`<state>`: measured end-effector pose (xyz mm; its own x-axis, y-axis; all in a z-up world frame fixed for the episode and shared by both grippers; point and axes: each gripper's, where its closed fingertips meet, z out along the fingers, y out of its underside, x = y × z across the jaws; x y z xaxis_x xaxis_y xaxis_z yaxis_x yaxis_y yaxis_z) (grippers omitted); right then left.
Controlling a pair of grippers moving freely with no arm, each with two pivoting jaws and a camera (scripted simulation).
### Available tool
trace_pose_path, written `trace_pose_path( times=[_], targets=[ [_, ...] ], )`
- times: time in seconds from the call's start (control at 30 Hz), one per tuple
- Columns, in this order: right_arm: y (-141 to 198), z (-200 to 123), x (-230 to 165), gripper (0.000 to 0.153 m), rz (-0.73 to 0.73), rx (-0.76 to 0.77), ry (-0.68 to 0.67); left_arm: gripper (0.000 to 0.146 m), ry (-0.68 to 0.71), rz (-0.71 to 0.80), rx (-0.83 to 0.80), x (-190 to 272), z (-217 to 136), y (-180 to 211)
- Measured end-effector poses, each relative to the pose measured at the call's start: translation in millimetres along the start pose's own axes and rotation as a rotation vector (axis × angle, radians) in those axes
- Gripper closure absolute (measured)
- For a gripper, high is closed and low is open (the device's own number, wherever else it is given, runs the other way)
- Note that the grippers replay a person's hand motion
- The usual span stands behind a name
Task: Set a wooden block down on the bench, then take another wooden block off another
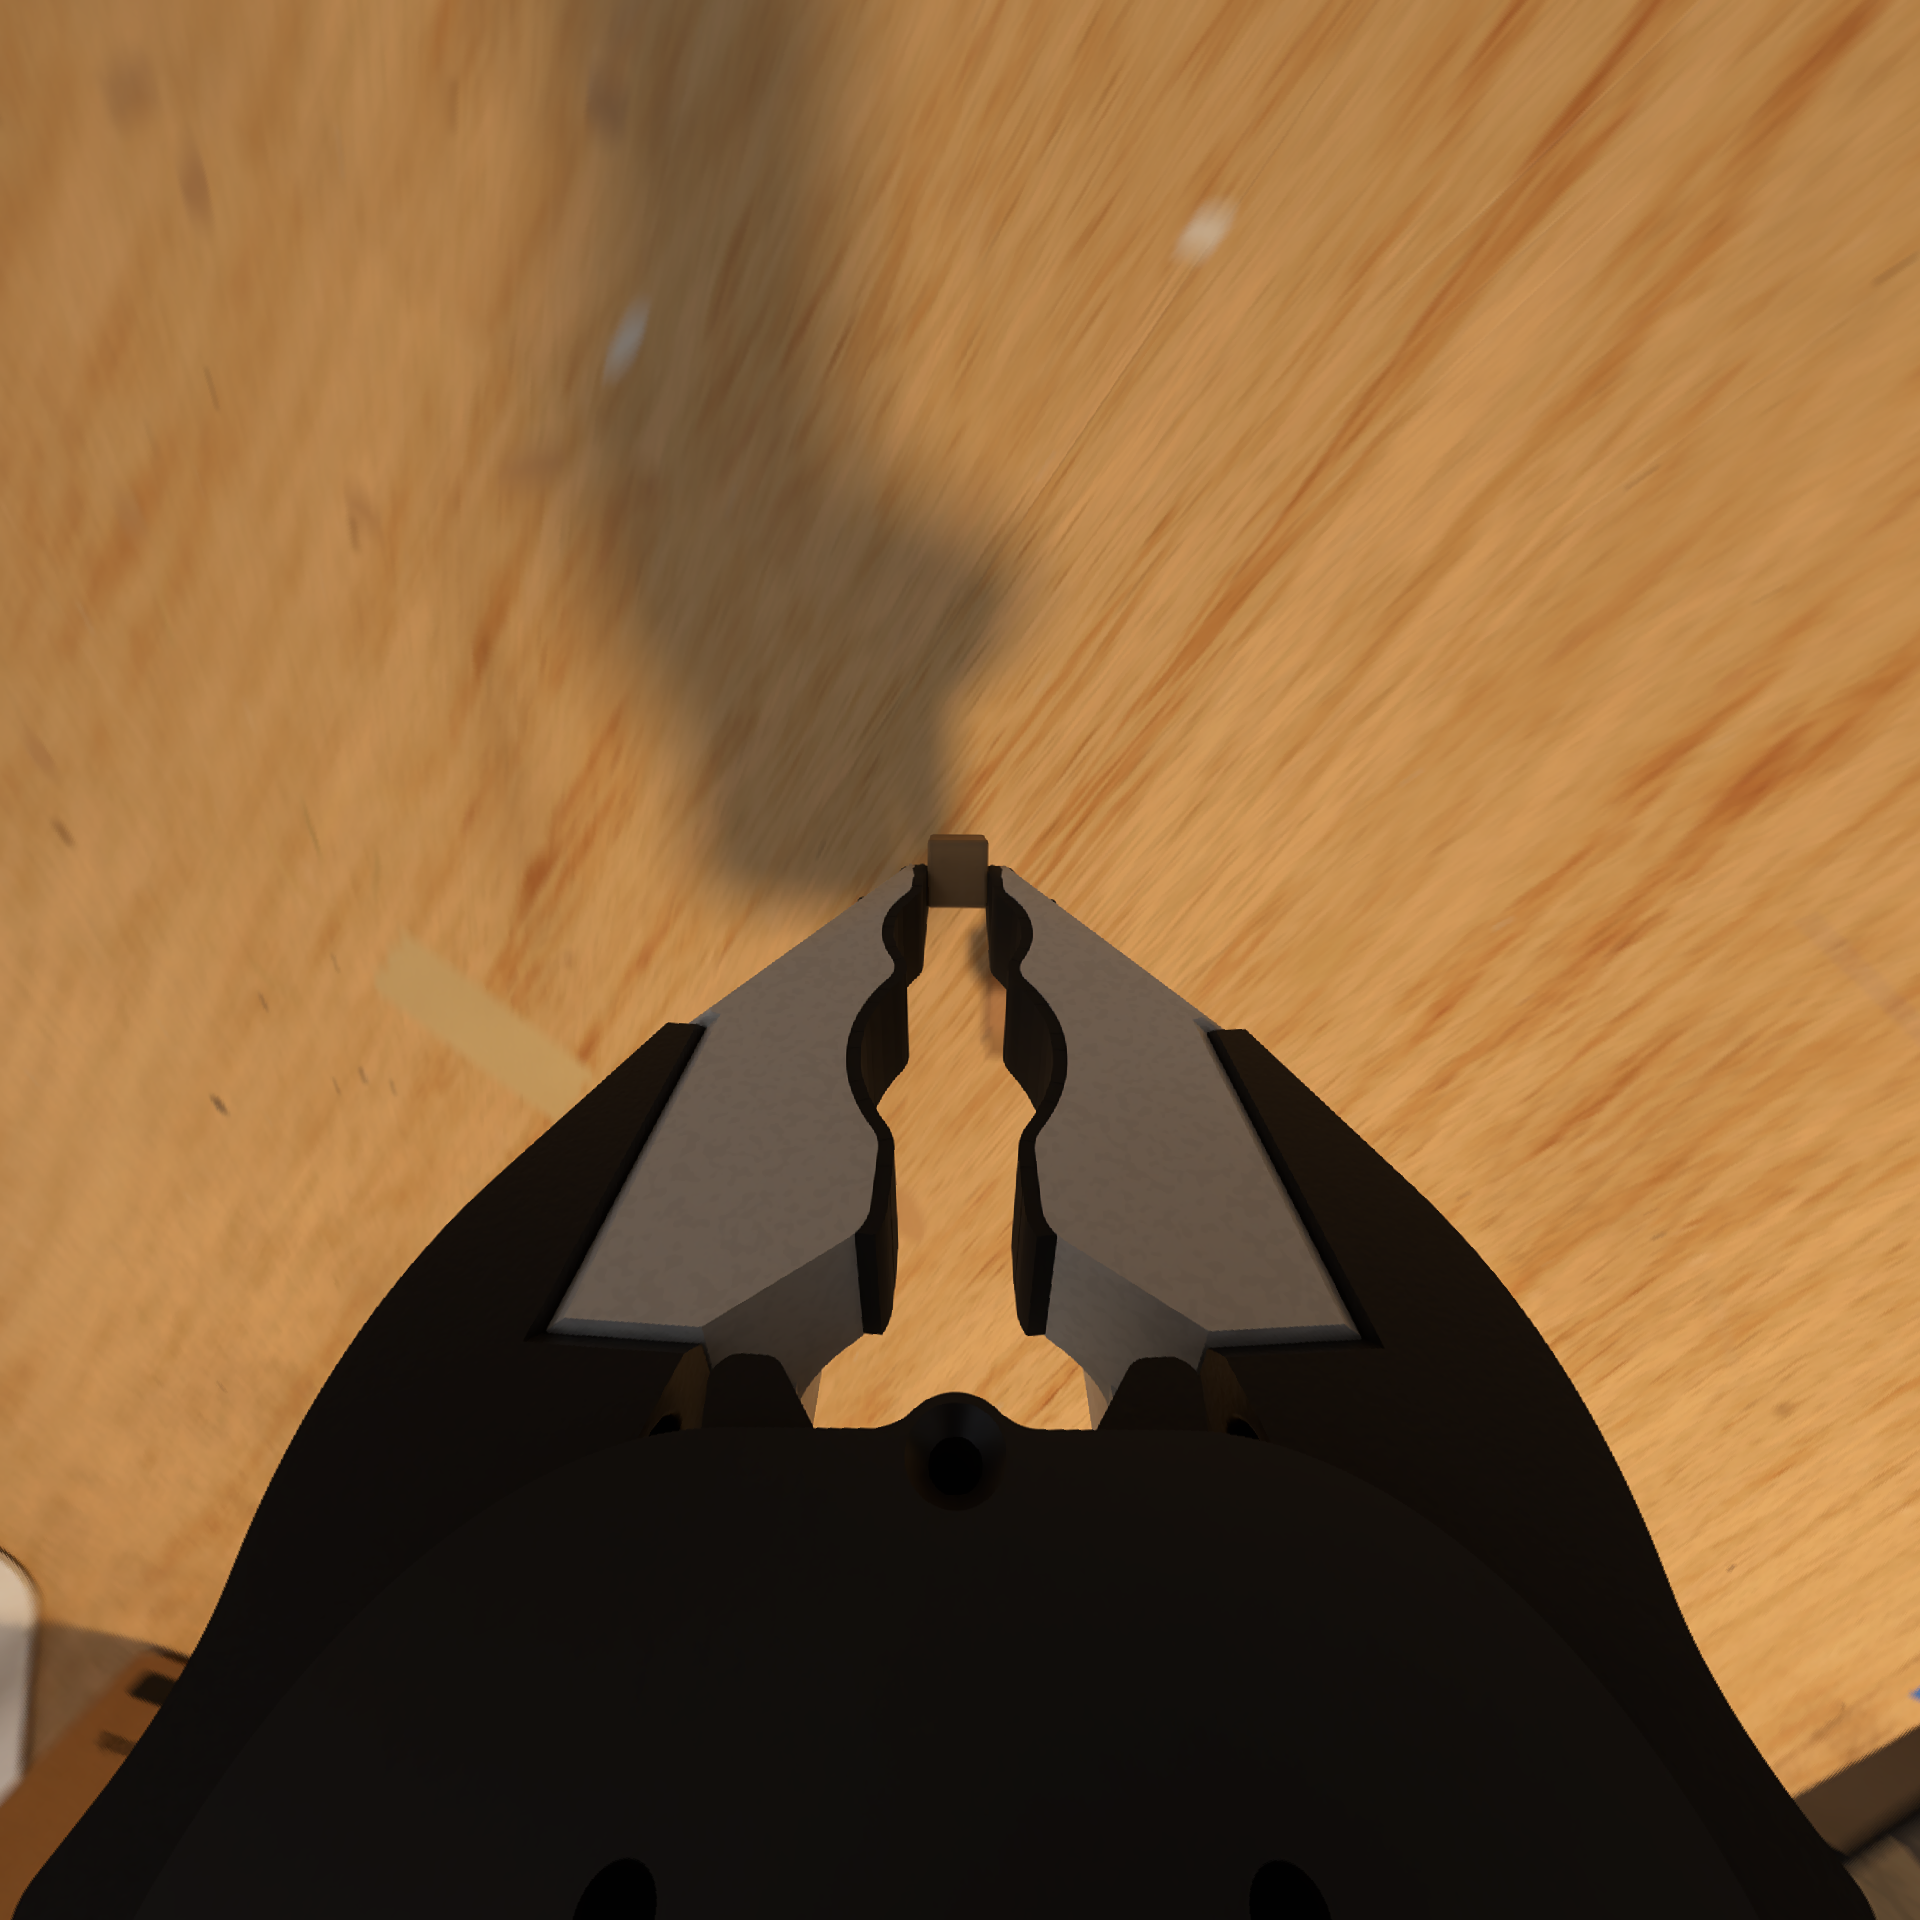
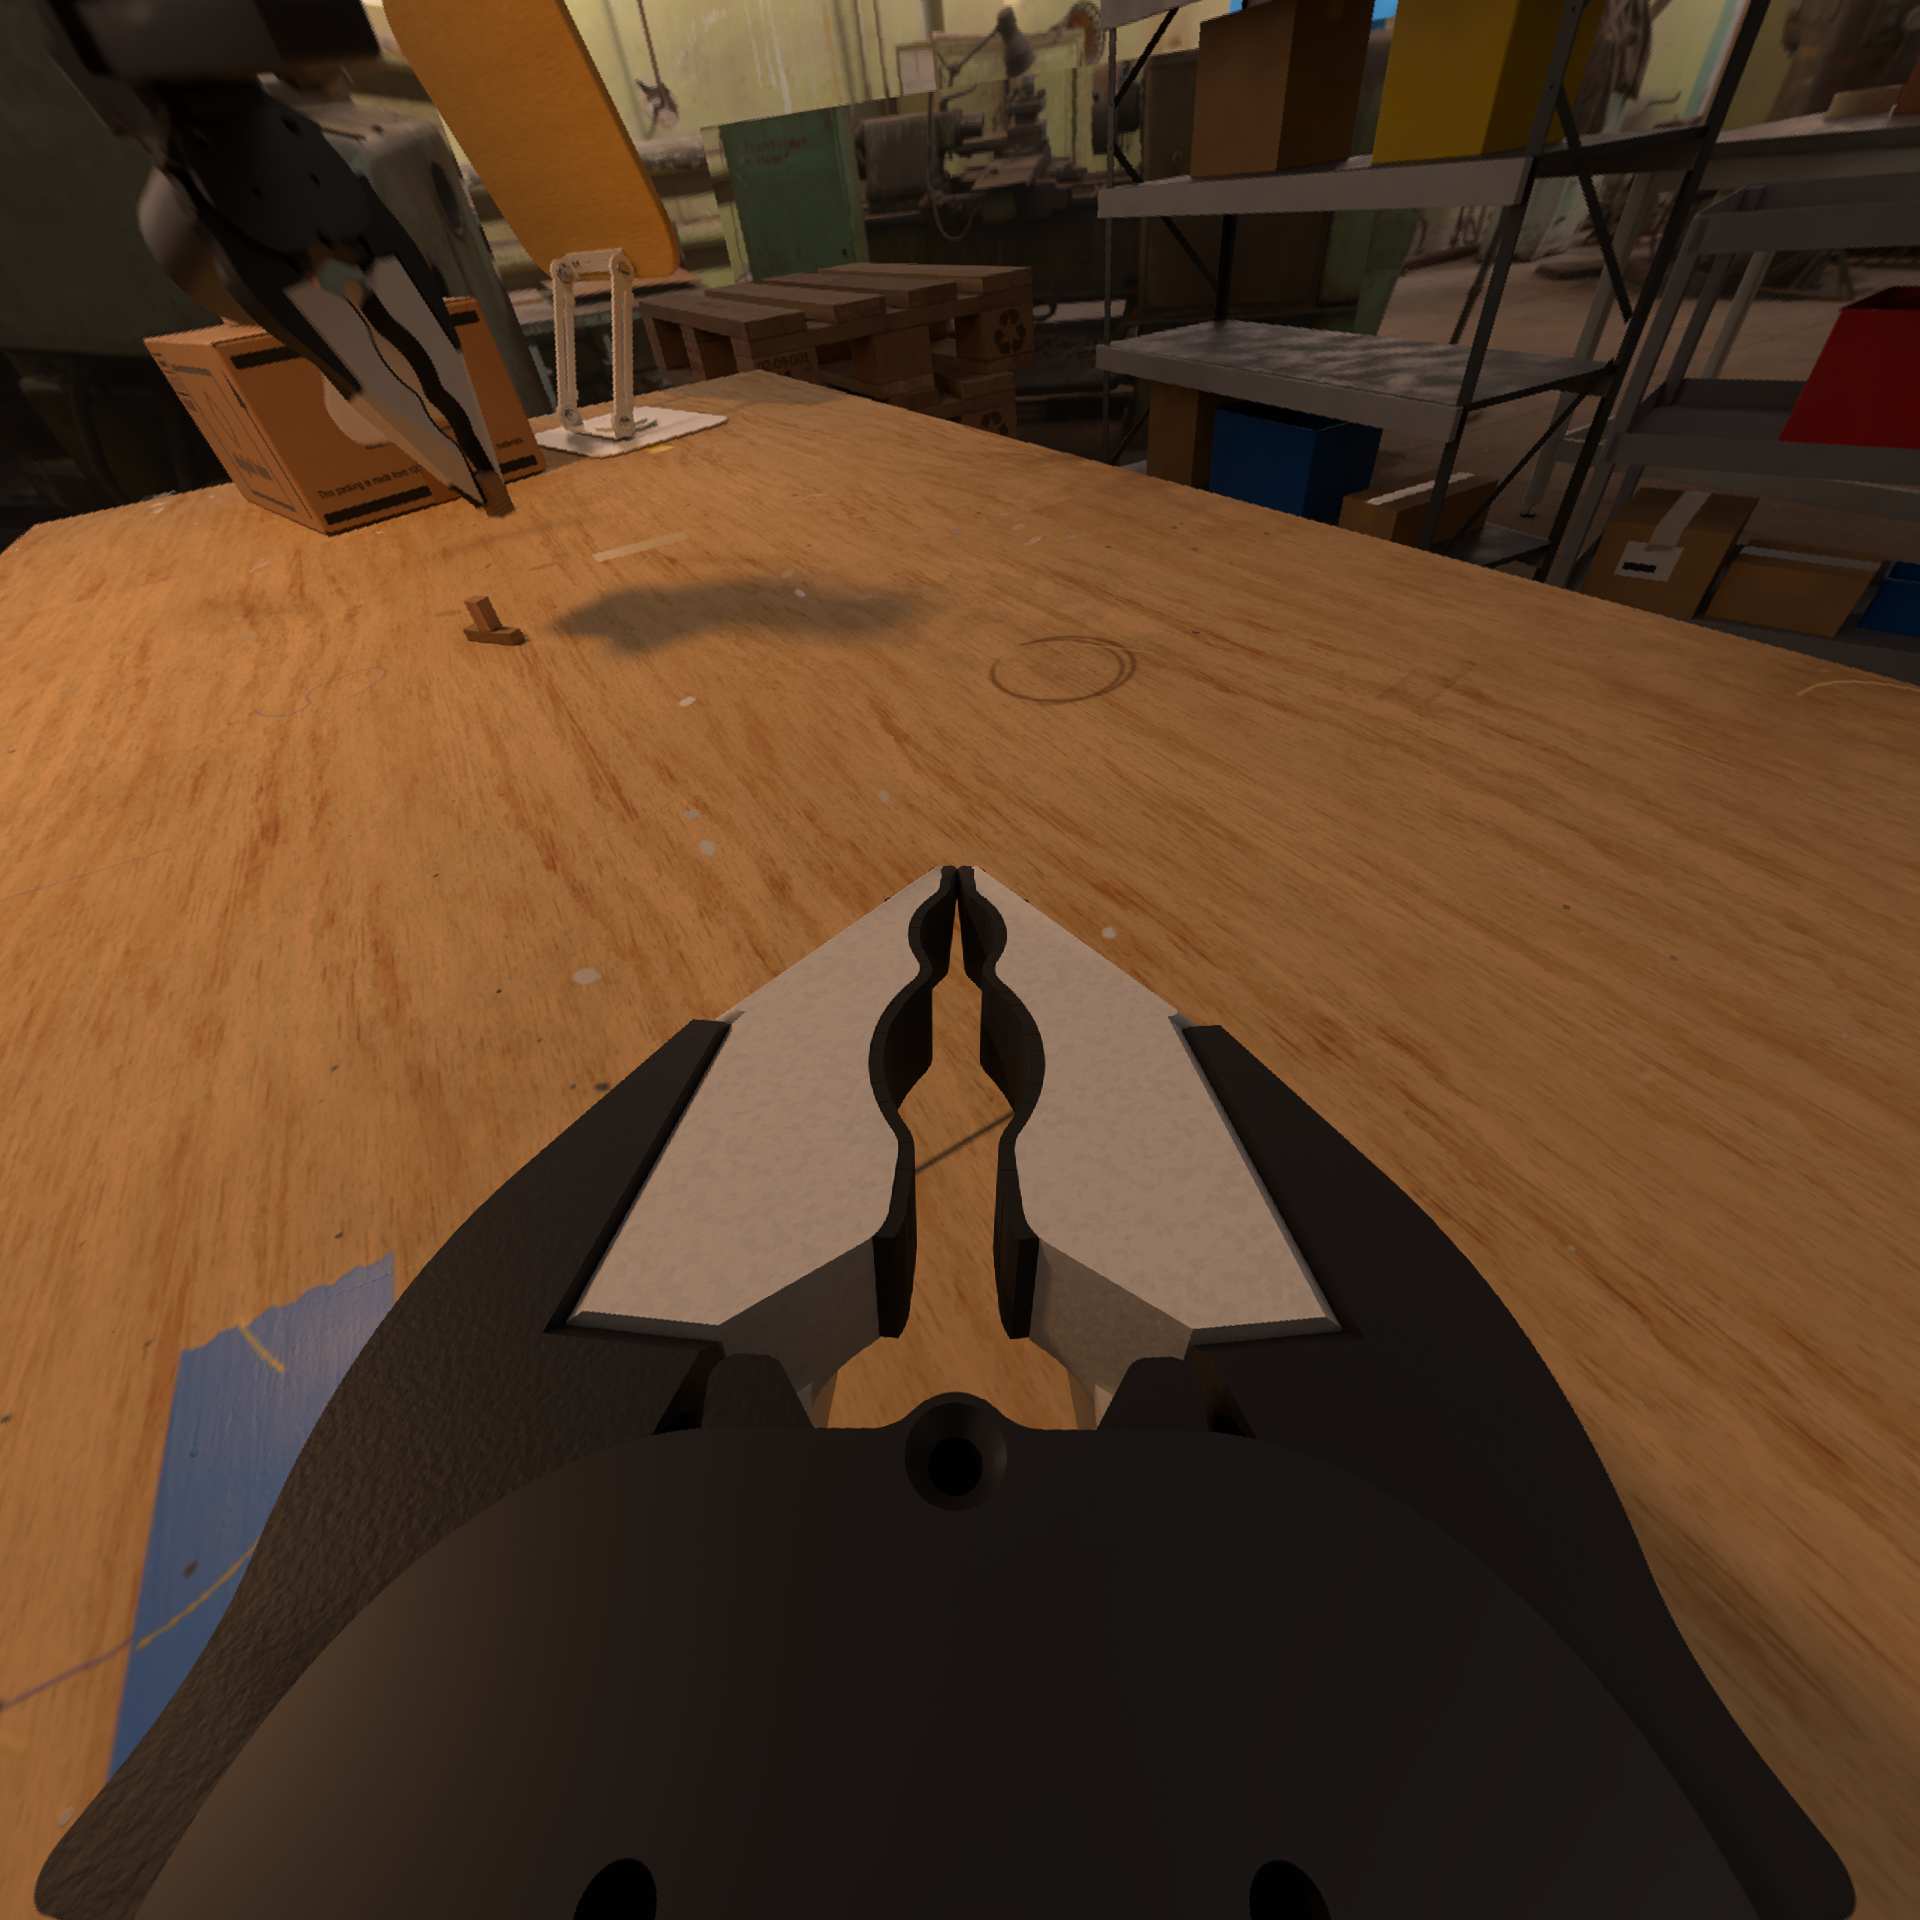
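Spanning a cluttered workshop, scuffed plywood bench (image 2: 1351, 831)

**Two matching black-and-pale two-finger grippers**

The left gripper (image 1: 957, 883) has a broad, rounded matte black body with one round screw hole at its centre and two dark oval holes at its near edge. Two pale grey, finely speckled triangular fingers (image 1: 769, 1122) taper to a point, with wavy black inner edges. The right gripper (image 2: 957, 881) looks the same, its fingers (image 2: 758, 1143) a warmer beige.

Upright block (image 2: 479, 613) on flat block (image 2: 497, 636) — cardboard box (image 2: 281, 436) behind
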<state>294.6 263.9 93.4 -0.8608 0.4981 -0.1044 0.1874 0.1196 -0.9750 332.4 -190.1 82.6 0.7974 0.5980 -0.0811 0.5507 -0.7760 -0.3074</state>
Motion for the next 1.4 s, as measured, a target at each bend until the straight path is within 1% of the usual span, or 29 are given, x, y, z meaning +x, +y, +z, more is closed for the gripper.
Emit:
trace_pose_path(
  times=[0.1,0.17,0.23,0.3,0.43,0.53,0.63,0.9,1.03,1.17,1.23,1.33,1.4],
  targets=[
    [-0.7,-0.1,-0.5,0.153,-0.002,0.003,-0.005,0.136,-0.035,0.096,0.066,46.6,-15.8,-62.8],
    [-2.5,-1.1,-1.4,0.153,-0.006,0.009,-0.007,0.135,-0.01,0.173,0.08,87.8,-10.7,-102.2],
    [-5.9,-3.4,-2.3,0.153,-0.017,0.024,-0.003,0.135,0.029,0.269,0.079,126.4,5.0,-133.6],
    [-10.1,-6.0,-2.7,0.153,-0.028,0.042,0.005,0.136,0.097,0.343,0.084,161.3,26.7,-158.5],
    [-17.1,-11.4,0.2,0.153,-0.043,0.076,0.033,0.136,0.209,0.432,0.048,209.7,76.3,-187.4],
    [-21.0,-15.0,2.3,0.153,-0.038,0.096,0.043,0.136,0.271,0.468,0.02,232.8,102.8,-195.7],
    [-22.3,-16.7,3.0,0.153,-0.038,0.104,0.039,0.136,0.293,0.486,0.005,244.2,116.8,-197.9],
    [-19.3,-15.1,2.8,0.153,-0.032,0.093,0.029,0.135,0.315,0.524,0.079,251.6,117.1,-195.9],
    [-18.7,-14.6,2.0,0.153,-0.037,0.089,0.029,0.119,0.341,0.534,0.152,256.2,115.0,-190.7],
    [-17.6,-13.8,2.0,0.153,-0.034,0.084,0.027,0.109,0.314,0.558,0.203,256.1,113.7,-186.1],
    [-17.6,-13.9,2.1,0.153,-0.035,0.085,0.026,0.106,0.303,0.541,0.231,255.4,113.0,-184.3],
    [-17.2,-13.8,2.1,0.153,-0.032,0.084,0.025,0.105,0.294,0.532,0.255,255.1,111.3,-179.5],
    [-17.2,-13.7,1.6,0.153,-0.033,0.083,0.024,0.103,0.25,0.545,0.257,250.5,107.7,-175.8]
  ],
)
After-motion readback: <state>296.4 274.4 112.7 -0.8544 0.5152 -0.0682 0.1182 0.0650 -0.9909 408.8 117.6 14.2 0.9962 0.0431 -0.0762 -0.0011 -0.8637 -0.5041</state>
